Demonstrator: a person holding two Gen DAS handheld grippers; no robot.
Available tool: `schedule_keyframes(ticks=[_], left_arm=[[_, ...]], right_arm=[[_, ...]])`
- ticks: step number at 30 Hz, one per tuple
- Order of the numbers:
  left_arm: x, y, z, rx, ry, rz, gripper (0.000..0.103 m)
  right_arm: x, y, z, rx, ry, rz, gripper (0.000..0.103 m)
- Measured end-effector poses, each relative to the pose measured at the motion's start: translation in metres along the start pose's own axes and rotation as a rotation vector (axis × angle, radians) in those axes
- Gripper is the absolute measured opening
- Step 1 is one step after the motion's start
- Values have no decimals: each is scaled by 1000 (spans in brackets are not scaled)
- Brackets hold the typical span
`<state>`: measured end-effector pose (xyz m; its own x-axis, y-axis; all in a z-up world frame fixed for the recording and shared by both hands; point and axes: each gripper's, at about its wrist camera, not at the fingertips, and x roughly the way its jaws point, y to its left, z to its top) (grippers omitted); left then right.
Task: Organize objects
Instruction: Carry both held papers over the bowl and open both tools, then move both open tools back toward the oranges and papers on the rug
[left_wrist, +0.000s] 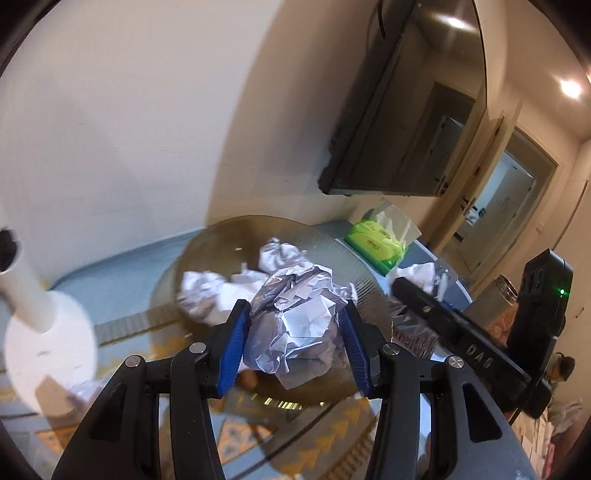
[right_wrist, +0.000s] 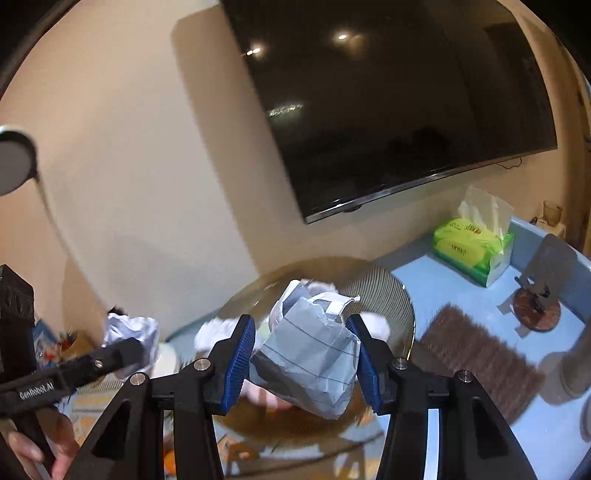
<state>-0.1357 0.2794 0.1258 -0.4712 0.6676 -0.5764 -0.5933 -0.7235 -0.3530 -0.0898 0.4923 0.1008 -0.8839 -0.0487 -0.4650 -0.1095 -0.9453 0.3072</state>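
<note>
a crumpled paper ball (left_wrist: 295, 321) sits pinched between the blue pads of the left gripper (left_wrist: 295, 332), held above a ribbed glass bowl (left_wrist: 332, 243) that already has several paper wads (left_wrist: 207, 291) in it; the right gripper (right_wrist: 303, 350) likewise has its fingers closed narrow on a lined paper wad (right_wrist: 314, 362), carried over the same bowl (right_wrist: 391, 291). judging by this, the step in hand is gathering scrap paper into the bowl, with both loads in transit. the next move calls for bringing each wad over the bowl's middle and parting the fingers so the paper drops inside rather than on the blue worktop (right_wrist: 461, 295). the left view alone shows a white lamp base (left_wrist: 48, 347), a doorway and the right gripper's body at the side; the right view alone shows the whole dark screen (right_wrist: 388, 110), a brown mat (right_wrist: 480, 362), a small stand (right_wrist: 543, 295) and a hand (right_wrist: 37, 454) on the left gripper's handle. both show the green tissue pack (right_wrist: 472, 251).
</note>
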Motion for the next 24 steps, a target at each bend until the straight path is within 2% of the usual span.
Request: schedule_keyframes(ticks=[2, 3, 4, 5, 6, 8, 12, 17, 20, 21, 22, 24], left_arm=[[15, -5, 2, 10, 16, -21, 46], [23, -8, 0, 25, 31, -35, 50], [30, -9, 1, 42, 43, -28, 62], [34, -12, -1, 62, 50, -10, 71], [35, -13, -2, 76, 47, 7, 84], [34, -15, -6, 94, 36, 8, 87], [15, -14, -12, 106, 32, 3, 87], [-53, -10, -17, 129, -30, 36, 87], [-113, 0, -39, 107, -96, 77, 87], [-131, 5, -51, 91, -119, 84, 90], [-152, 14, -65, 67, -139, 99, 100], [-183, 29, -86, 17, -156, 137, 102]], right_arm=[[10, -7, -1, 15, 0, -1, 50], [13, -11, -3, 17, -2, 4, 52], [17, -13, -5, 19, 0, 11, 53], [21, -15, -6, 21, 11, 15, 62], [25, -17, -7, 25, 29, 22, 75], [27, -22, -8, 42, 28, 10, 79], [21, -33, -9, 75, 3, -3, 79], [4, -30, -9, 87, -26, -11, 80], [-17, -13, -13, 67, 25, 58, 80], [-24, -6, -16, 50, 47, 79, 80], [-36, 6, -25, 20, 75, 106, 80], [-57, 23, -45, -21, 106, 144, 85]])
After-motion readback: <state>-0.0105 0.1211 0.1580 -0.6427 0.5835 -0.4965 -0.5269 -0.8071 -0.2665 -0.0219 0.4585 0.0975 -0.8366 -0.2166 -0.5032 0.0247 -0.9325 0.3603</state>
